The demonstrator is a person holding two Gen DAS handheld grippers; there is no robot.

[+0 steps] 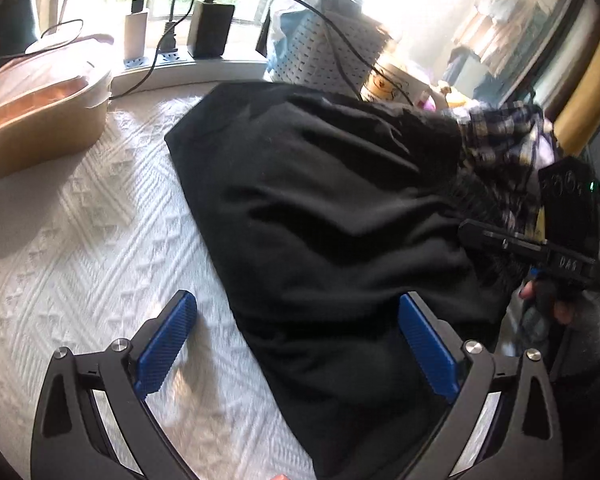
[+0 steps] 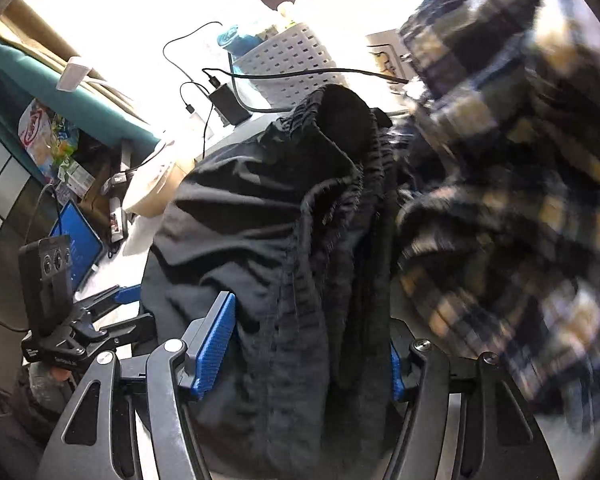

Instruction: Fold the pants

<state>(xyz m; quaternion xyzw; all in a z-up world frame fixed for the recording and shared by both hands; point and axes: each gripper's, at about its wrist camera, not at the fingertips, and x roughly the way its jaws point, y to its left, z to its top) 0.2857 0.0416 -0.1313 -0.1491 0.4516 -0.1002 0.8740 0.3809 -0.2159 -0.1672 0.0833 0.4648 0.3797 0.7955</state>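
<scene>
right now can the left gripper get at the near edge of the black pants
Probably yes: the left gripper is open, with the black pants edge already lying between its blue pads on the white bedspread, nothing covering it.

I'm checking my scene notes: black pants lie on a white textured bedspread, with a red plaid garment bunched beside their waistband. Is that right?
Not quite: the plaid garment is navy, cream and yellow, not red, as the right wrist view shows. The rest holds: black pants lie on the white textured bedspread, with the plaid bunched beside their waistband.
</scene>
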